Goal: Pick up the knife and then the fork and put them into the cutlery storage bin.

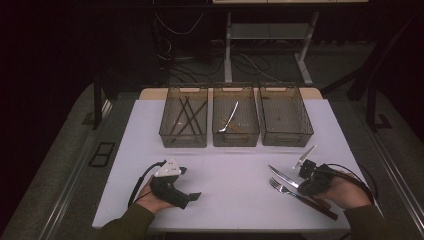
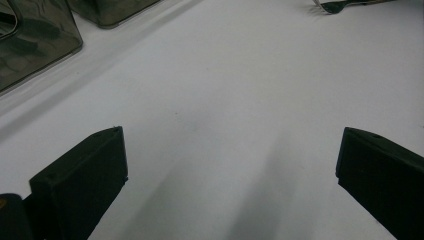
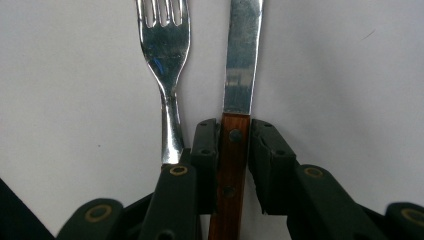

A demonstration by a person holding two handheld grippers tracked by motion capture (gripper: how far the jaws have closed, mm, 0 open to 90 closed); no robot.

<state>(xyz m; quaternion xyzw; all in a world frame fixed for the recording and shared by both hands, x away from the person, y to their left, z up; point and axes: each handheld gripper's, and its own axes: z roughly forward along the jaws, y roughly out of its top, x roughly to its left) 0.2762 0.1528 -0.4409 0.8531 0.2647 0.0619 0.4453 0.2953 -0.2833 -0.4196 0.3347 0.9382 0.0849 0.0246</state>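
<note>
Wooden-handled and steel-bladed, a knife [image 3: 235, 150] sits between the closed jaws of the right tongs [image 3: 235, 145] on the white counter [image 1: 230, 170], a fork [image 3: 167, 75] lying just beside it. The left tongs [image 2: 230, 165] hover wide apart, holding nothing. Of three bins at the far edge, the left bin [image 1: 183, 122] holds dark sticks, the middle bin [image 1: 235, 122] a spoon; the right bin [image 1: 285, 117] looks empty, so sorting appears partway done

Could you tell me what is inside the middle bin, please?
In the high view, the middle bin holds one pale spoon lying lengthwise, with something brownish beside it, too small to identify. The near wall hides the bin's front floor edge.
</note>
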